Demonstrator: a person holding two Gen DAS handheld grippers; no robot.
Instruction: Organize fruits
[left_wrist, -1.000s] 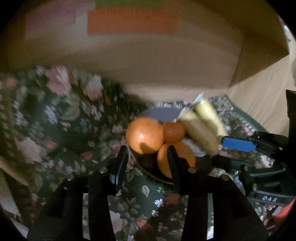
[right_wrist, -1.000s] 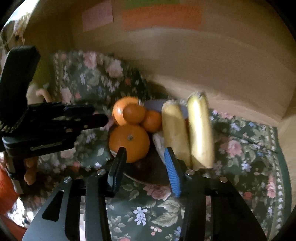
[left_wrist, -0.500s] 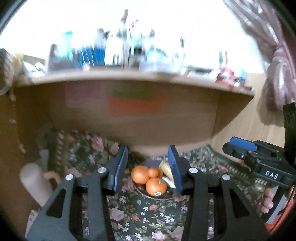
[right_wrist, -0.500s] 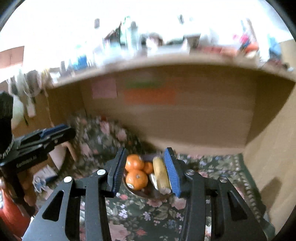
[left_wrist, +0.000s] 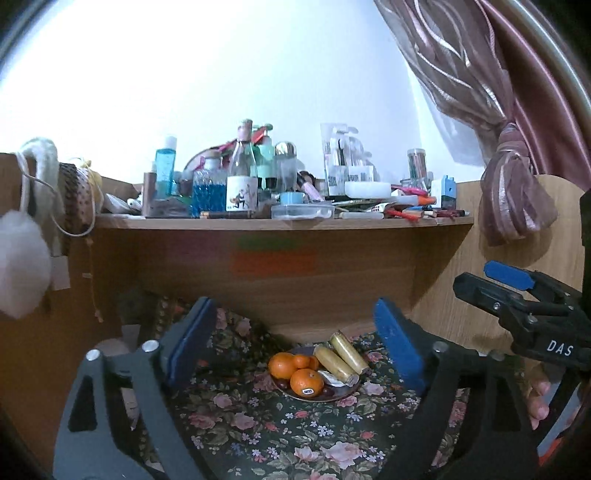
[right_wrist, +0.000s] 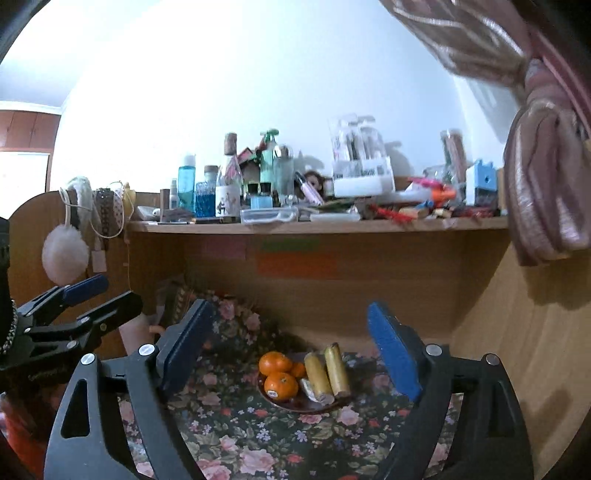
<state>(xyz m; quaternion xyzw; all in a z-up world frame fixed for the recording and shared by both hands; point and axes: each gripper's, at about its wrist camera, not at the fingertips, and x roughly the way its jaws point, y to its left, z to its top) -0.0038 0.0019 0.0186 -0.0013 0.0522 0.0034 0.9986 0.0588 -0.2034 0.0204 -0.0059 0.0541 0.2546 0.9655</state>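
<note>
Left wrist view: left gripper (left_wrist: 293, 347) jaws spread wide, nothing between the blue pads (left_wrist: 397, 347). Right gripper (right_wrist: 291, 347) likewise splayed, holding nothing. Plate (left_wrist: 341, 394) sits lower centre of frame on the floral cloth (left_wrist: 258, 428), well beyond the fingertips. On it: oranges (left_wrist: 282, 365) on the left, two bananas (left_wrist: 341, 356) on the right, touching. Stickered orange (right_wrist: 280, 386) at the plate's near edge. Cluttered shelf (right_wrist: 317, 226) runs across mid-frame; curtain (left_wrist: 517, 199) hangs at right.

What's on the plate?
On the plate: oranges, two bananas, pale wrapper, small dark fruits at the rim. Anything beneath the pile is hidden.
</note>
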